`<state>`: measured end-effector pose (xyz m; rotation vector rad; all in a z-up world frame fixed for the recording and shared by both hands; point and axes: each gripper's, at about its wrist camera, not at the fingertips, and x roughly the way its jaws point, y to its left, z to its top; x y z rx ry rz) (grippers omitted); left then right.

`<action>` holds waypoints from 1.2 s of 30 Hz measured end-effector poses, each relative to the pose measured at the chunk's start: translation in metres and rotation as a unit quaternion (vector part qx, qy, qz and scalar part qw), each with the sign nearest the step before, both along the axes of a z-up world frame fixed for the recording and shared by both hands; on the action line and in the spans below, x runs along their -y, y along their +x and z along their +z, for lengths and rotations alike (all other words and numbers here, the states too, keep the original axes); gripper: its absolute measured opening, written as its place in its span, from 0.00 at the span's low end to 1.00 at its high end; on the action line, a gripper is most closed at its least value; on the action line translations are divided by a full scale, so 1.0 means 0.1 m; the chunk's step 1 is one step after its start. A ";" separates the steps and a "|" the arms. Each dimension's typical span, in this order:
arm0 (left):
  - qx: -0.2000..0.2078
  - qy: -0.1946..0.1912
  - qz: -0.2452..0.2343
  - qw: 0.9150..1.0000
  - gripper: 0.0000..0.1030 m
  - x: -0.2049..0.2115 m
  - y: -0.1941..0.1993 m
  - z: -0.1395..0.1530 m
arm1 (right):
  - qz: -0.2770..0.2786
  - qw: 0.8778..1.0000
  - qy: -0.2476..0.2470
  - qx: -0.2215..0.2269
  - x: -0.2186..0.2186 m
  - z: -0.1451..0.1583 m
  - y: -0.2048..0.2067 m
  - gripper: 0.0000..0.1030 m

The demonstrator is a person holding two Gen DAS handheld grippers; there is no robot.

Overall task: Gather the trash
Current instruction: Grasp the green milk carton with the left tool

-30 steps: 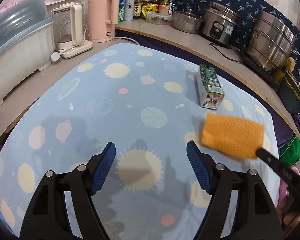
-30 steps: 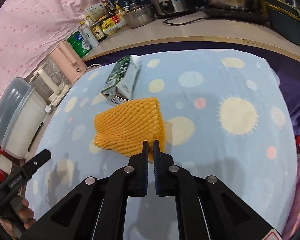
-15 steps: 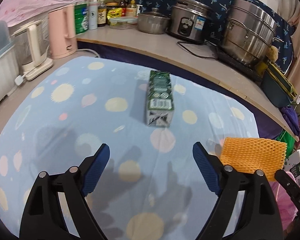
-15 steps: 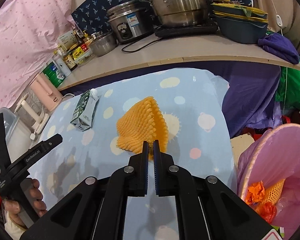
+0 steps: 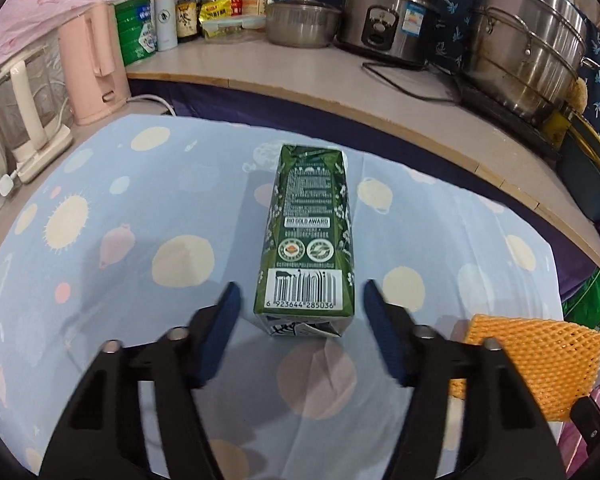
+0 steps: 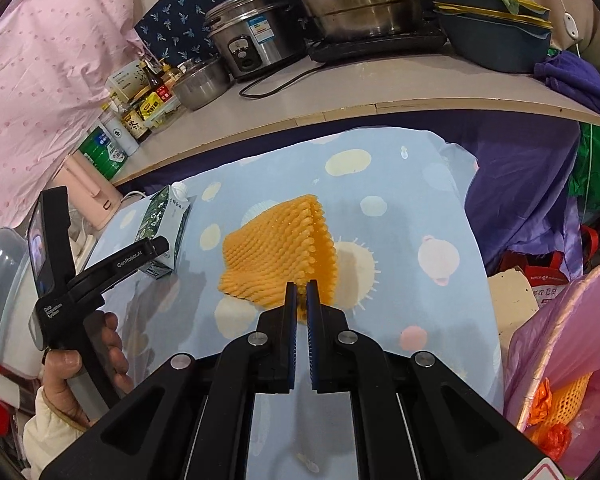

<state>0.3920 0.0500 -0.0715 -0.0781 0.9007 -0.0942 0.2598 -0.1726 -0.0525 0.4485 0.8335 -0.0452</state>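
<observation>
A green drink carton (image 5: 308,240) lies on its side on the blue patterned tablecloth (image 5: 140,208), its barcode end towards me. My left gripper (image 5: 300,308) straddles that near end; its jaws are closing, with gaps still showing on both sides of the carton. My right gripper (image 6: 301,296) is shut on an orange foam fruit net (image 6: 276,252) and holds it up above the cloth. The net (image 5: 528,360) also shows at the lower right of the left wrist view. The carton (image 6: 164,228) and the hand-held left gripper appear at the left of the right wrist view.
A pink-lined trash bin (image 6: 560,368) with orange scraps stands off the table's right edge. The counter (image 5: 340,76) behind carries a rice cooker (image 5: 388,12), steel pots (image 5: 528,36), bottles and a pink kettle (image 5: 94,64). A purple cloth (image 6: 580,80) lies on the counter's right end.
My left gripper has travelled across the cloth to the carton and narrowed around its near end. The right gripper has carried the orange net to the right, towards the bin.
</observation>
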 end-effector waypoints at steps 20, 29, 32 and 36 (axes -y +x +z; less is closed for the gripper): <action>-0.004 0.004 -0.016 1.000 0.43 -0.22 -1.42 0.42 | 0.029 0.999 0.009 0.008 -0.16 0.25 -0.60 0.05; -0.005 0.004 -0.035 0.999 0.43 -0.23 -2.29 0.62 | 0.046 0.999 0.011 0.003 -0.23 0.32 -1.19 0.05; -0.006 0.007 -0.045 0.999 0.43 -0.20 -2.55 0.65 | 0.048 0.999 0.011 0.002 -0.22 0.34 -1.40 0.05; -0.005 0.006 -0.055 0.998 0.43 -0.18 -2.81 0.71 | 0.050 0.999 0.010 0.006 -0.21 0.39 -1.65 0.05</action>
